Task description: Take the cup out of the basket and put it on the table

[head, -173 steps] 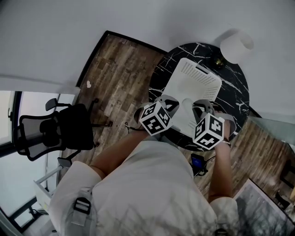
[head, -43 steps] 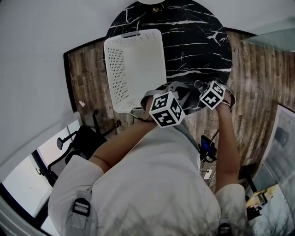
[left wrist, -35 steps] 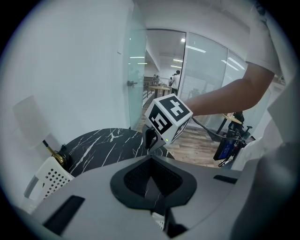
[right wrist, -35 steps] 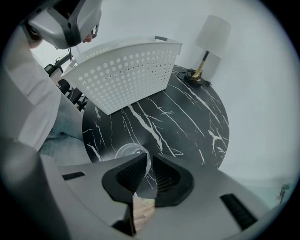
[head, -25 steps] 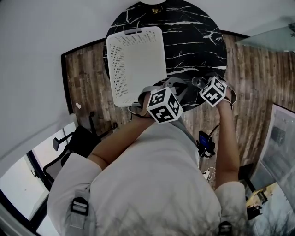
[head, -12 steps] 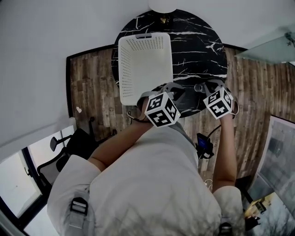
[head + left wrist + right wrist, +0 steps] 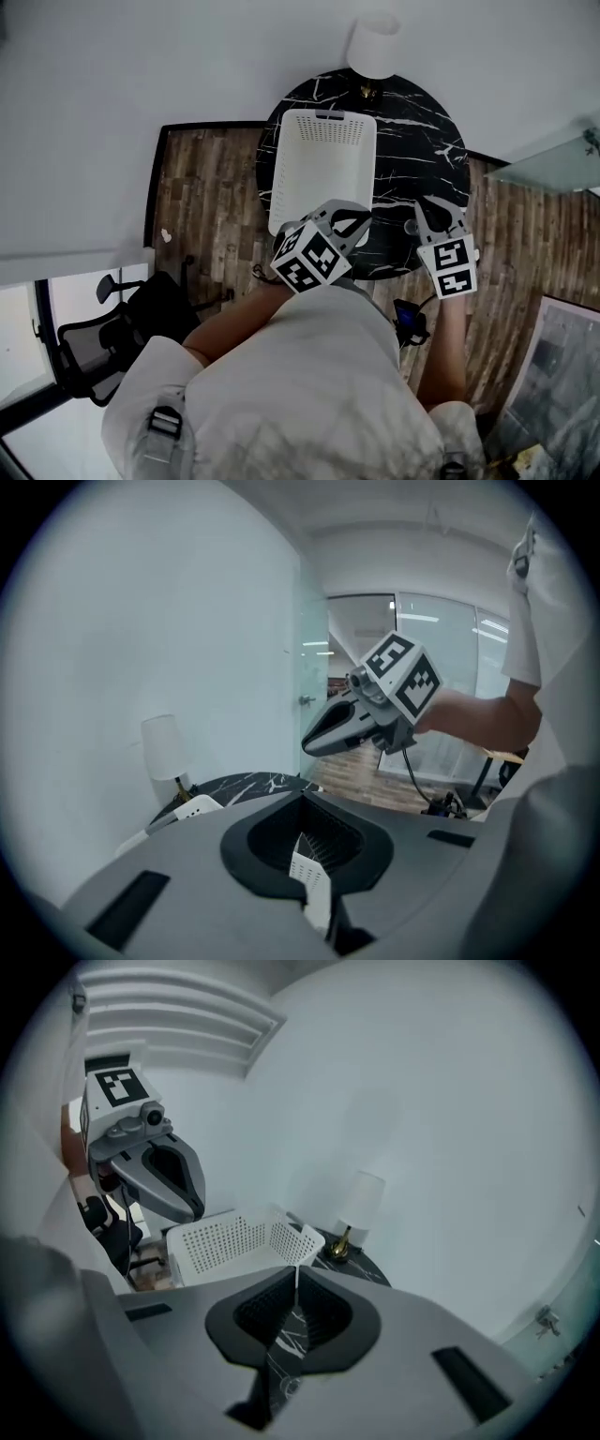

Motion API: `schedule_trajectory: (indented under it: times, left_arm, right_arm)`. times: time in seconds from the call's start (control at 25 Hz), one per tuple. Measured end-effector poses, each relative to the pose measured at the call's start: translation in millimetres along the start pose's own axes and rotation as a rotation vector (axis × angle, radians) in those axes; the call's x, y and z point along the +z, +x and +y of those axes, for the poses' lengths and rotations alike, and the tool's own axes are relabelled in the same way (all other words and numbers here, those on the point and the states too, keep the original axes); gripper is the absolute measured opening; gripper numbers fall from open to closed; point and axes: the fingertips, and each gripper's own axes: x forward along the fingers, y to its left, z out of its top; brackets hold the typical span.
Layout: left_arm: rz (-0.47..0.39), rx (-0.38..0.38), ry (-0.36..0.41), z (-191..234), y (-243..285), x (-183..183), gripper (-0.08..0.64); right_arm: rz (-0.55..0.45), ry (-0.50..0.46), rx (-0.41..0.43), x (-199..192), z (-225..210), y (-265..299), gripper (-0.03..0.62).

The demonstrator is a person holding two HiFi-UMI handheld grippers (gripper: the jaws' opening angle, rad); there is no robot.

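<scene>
The white perforated basket [image 7: 319, 169] lies on the round black marble table [image 7: 422, 150], and its inside looks empty. No cup shows clearly in any view. My left gripper [image 7: 364, 217] hovers at the basket's near end with its jaws shut on nothing. My right gripper [image 7: 423, 201] hangs over the table's near right edge, also shut and empty. In the right gripper view the basket [image 7: 234, 1241] sits just beyond my right gripper [image 7: 295, 1267], and the left gripper [image 7: 190, 1211] is up at the left. The left gripper view shows the right gripper [image 7: 314, 745] ahead.
A lamp with a white shade [image 7: 375, 42] stands at the table's far edge against the wall. Wooden floor [image 7: 206, 206] surrounds the table. An office chair [image 7: 122, 319] stands at the lower left, and a glass partition [image 7: 553, 164] is on the right.
The head camera has swung, so table and basket now sit farther up and right in view. My right gripper has drifted right, away from the left one. Both stay shut.
</scene>
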Motion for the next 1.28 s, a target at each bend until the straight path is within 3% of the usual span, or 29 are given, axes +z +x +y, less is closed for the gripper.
schedule_trajectory:
  times: [0.32,0.48,0.76,1.04,1.28]
  left_arm:
    - [-0.279,0.155,-0.090,28.4,-69.7,56.6,0.006]
    - [-0.406,0.149,-0.165,30.5,-100.4,78.9,0.006]
    - [-0.610,0.202,-0.140,27.5,-155.7,120.0,0.006]
    - [-0.712,0.273,-0.154,26.4,-176.0,128.7,0.006]
    - [-0.706,0.268,-0.179,21.4,-168.2,120.3,0.006]
  right_arm:
    - [-0.293,0.041,0.041,92.9,37.5,-34.5,0.015]
    - [-0.425,0.034,0.089,135.2,61.3,-50.9,0.015]
    - [-0.573,0.063,0.146,176.9,89.7,-91.6,0.015]
    - [-0.713,0.138,0.098,207.8,93.9,-117.6,0.015]
    - [-0.727,0.196,0.084,204.1,102.6,-114.5,0.011]
